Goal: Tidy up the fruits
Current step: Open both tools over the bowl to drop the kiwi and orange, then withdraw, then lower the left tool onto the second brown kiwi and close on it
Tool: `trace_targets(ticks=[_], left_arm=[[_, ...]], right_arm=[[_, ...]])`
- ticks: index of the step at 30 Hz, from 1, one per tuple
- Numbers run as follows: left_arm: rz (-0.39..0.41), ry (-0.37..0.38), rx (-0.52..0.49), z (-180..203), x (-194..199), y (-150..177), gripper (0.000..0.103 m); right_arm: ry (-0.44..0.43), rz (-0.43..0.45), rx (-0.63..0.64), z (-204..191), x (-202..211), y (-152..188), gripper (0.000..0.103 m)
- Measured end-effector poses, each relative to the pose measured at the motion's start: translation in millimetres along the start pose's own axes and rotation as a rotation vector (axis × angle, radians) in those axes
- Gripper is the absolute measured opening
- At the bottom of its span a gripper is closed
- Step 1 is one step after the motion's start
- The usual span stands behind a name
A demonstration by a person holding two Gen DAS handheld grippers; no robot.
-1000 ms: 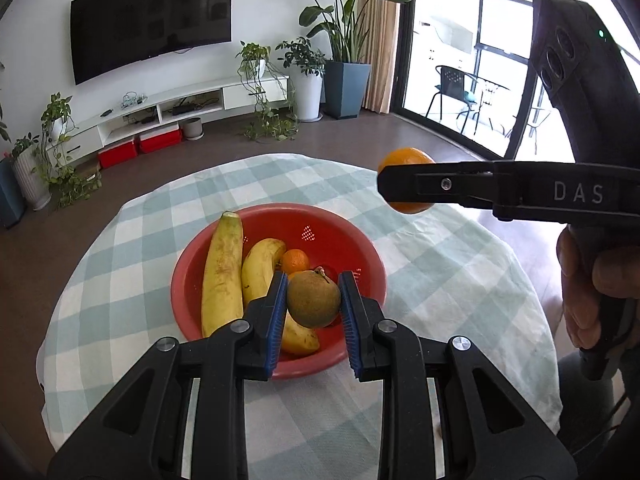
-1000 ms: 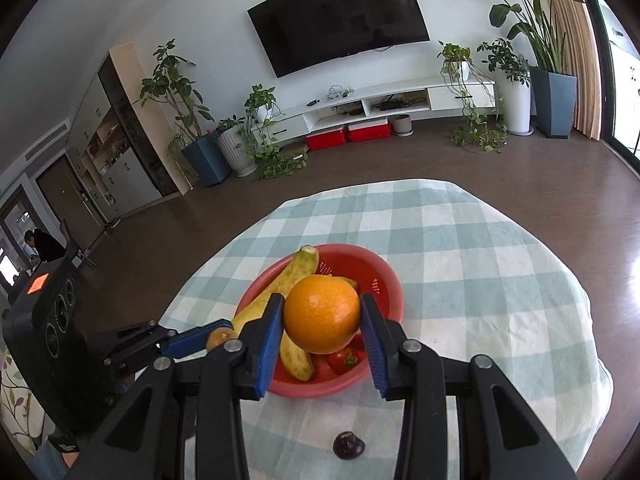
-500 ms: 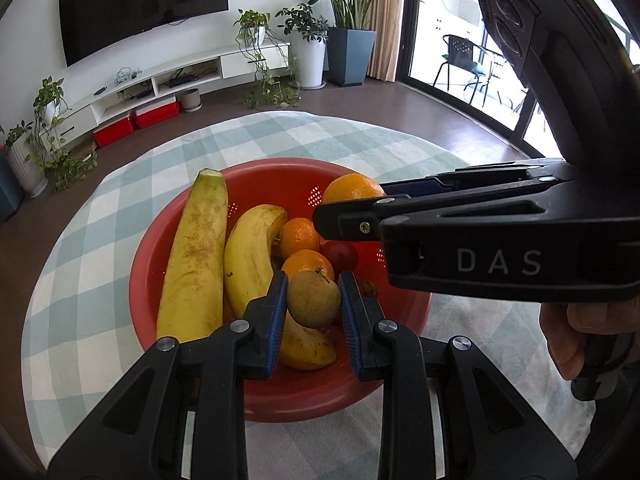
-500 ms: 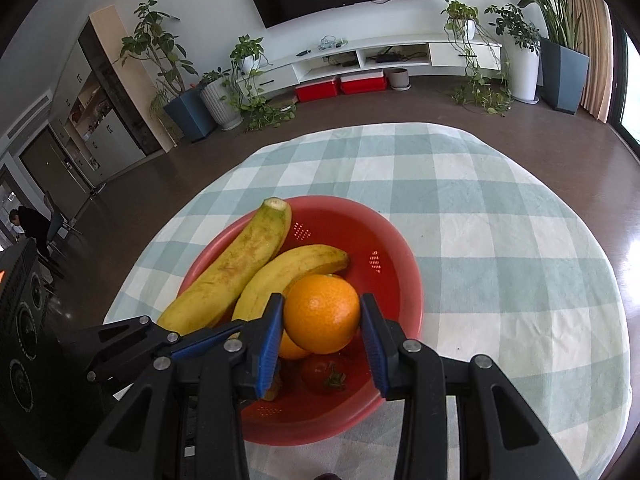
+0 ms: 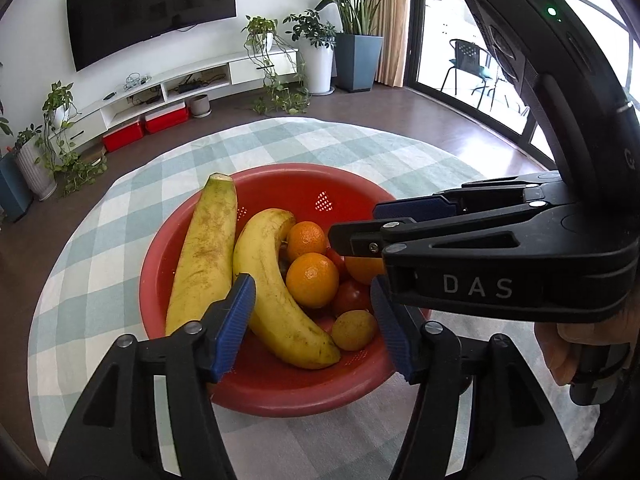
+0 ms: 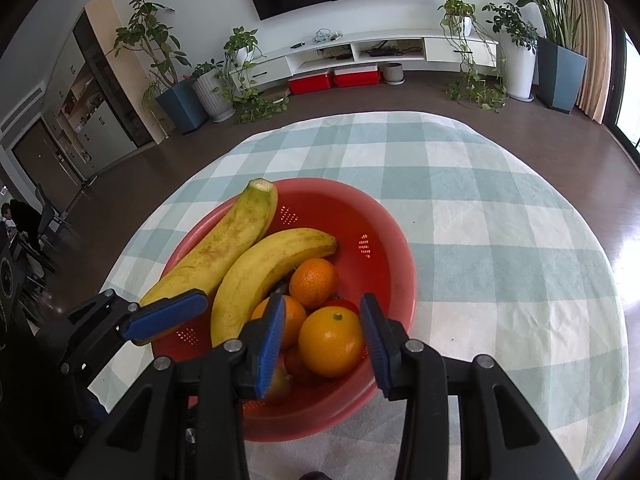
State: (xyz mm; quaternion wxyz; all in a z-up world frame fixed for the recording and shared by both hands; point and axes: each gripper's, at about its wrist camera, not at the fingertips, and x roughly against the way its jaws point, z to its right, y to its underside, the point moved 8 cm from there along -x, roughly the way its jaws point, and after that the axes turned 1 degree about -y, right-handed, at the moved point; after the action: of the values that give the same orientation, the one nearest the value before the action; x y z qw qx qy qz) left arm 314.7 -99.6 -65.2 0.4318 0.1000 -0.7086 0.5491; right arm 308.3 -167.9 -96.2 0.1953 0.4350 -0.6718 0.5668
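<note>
A red perforated bowl [image 5: 192,240] [image 6: 384,232] sits on the checked tablecloth. It holds two bananas [image 5: 276,292] [image 6: 264,268], small oranges [image 5: 312,280] [image 6: 314,282], a tomato [image 5: 352,296] and a brown round fruit [image 5: 354,330]. A large orange [image 6: 331,341] lies in the bowl between my right gripper's open jaws [image 6: 322,340]. My left gripper [image 5: 312,326] is open over the bowl's near side, with the brown fruit lying loose between its jaws. The right gripper also shows in the left wrist view [image 5: 400,220], reaching in from the right.
The round table's green-and-white checked cloth [image 6: 500,248] extends around the bowl. A small dark object [image 6: 316,475] shows at the bottom edge of the right wrist view. The living room floor, TV stand and potted plants lie beyond the table.
Both grippers have opened. The brown fruit dropped from the left gripper into the bowl, and the large orange now rests in the bowl, free of the right gripper's pads.
</note>
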Motion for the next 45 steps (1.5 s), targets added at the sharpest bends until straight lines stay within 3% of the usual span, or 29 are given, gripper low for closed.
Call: trace_targets(ticks=[7, 8, 9, 10, 12, 18, 23, 27, 31, 38, 45], left_arm=[[0.031, -0.005, -0.006, 5, 22, 1, 0.061], [0.039, -0.004, -0.006, 7, 27, 2, 0.068], [0.051, -0.003, -0.004, 8, 33, 3, 0.077], [0.065, -0.002, -0.004, 10, 39, 5, 0.080], [0.080, -0.007, -0.007, 15, 50, 11, 0.090], [0.078, -0.028, -0.008, 31, 73, 46, 0.103], [0.044, -0.017, 0.024, 53, 88, 81, 0.103], [0.023, 0.019, -0.010, 87, 93, 108, 0.103], [-0.052, 0.025, -0.012, 105, 81, 131, 0.103], [-0.112, -0.016, -0.006, 113, 68, 131, 0.103], [-0.129, -0.008, -0.018, 125, 55, 129, 0.102]], right_arm=[[-0.009, 0.049, 0.013, -4, 27, 5, 0.046], [-0.005, 0.059, 0.017, -4, 33, 7, 0.048], [-0.001, 0.072, 0.015, -4, 40, 8, 0.058], [0.002, 0.089, 0.006, -2, 47, 10, 0.069], [-0.003, 0.129, -0.015, 1, 63, 14, 0.079], [0.012, 0.156, -0.051, 14, 92, 50, 0.084], [0.031, 0.144, -0.118, 29, 109, 91, 0.085], [0.053, 0.143, -0.192, 43, 120, 123, 0.087], [0.066, 0.143, -0.245, 50, 126, 148, 0.087], [0.071, 0.182, -0.227, 44, 131, 153, 0.087], [0.070, 0.207, -0.259, 54, 132, 155, 0.087]])
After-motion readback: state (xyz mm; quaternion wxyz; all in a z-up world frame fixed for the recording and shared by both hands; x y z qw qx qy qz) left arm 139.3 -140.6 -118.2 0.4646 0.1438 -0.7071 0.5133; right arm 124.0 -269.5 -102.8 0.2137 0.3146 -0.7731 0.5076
